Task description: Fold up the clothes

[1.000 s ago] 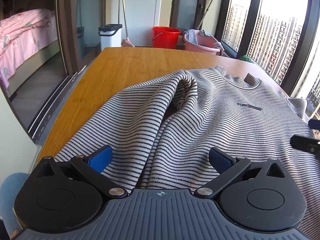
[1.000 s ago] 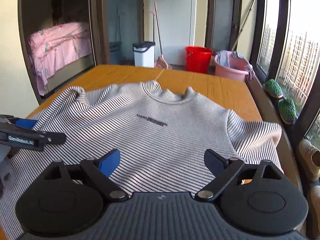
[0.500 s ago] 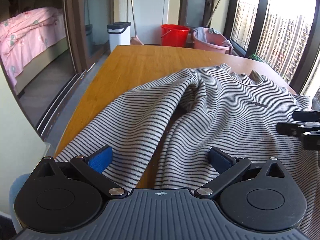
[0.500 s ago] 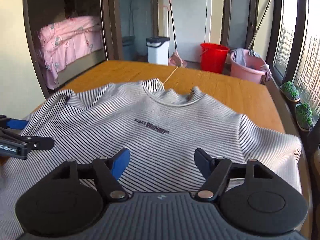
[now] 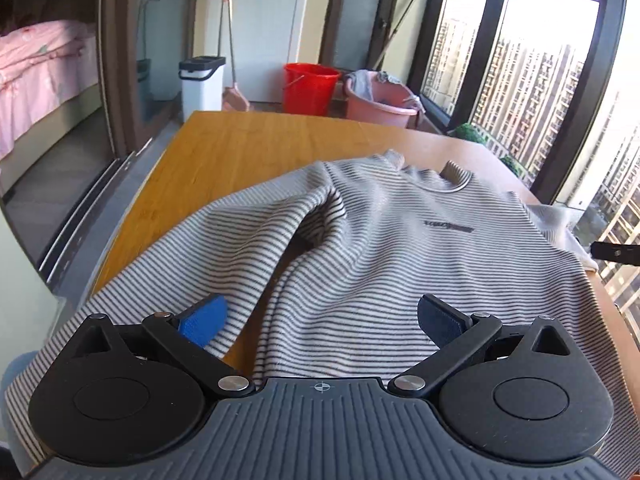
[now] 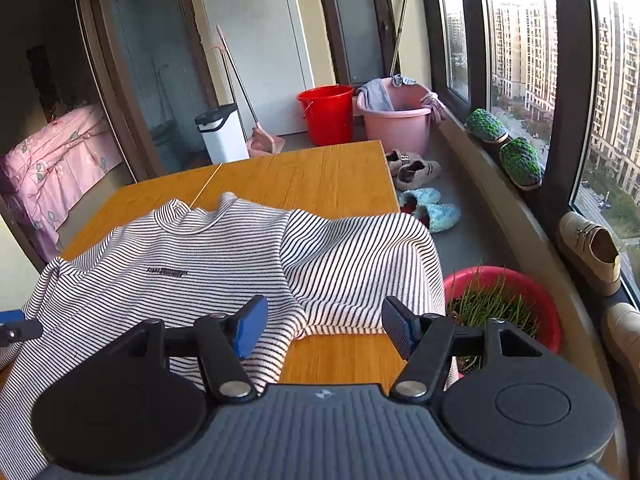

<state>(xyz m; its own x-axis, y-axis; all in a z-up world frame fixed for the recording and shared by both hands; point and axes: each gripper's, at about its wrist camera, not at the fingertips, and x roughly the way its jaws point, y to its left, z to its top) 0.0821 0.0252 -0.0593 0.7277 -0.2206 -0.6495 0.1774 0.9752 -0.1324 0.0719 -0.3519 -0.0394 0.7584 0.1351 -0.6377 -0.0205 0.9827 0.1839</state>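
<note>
A grey-and-black striped sweater [image 5: 400, 248] lies front up on the wooden table [image 5: 248, 148], collar at the far side. Its left sleeve is rumpled into a raised fold. My left gripper [image 5: 320, 316] is open and empty, low over the sweater's lower left part. In the right wrist view the sweater [image 6: 180, 264] spreads left, with its right sleeve [image 6: 360, 264] draped near the table's right edge. My right gripper [image 6: 324, 324] is open and empty above the gap between body and right sleeve. The right gripper's tip shows in the left wrist view [image 5: 616, 252].
The table [image 6: 320, 184] ends at the right beside a red pot of grass [image 6: 500, 300] and shoes on the floor. A red bucket [image 6: 328, 112], pink basin [image 6: 396, 120] and white bin [image 6: 222, 132] stand beyond the far edge. A pink bed [image 5: 36, 64] lies left.
My right gripper has swung to the right, from over the chest to over the right sleeve and table edge. My left gripper has drifted slightly right. Both stay open.
</note>
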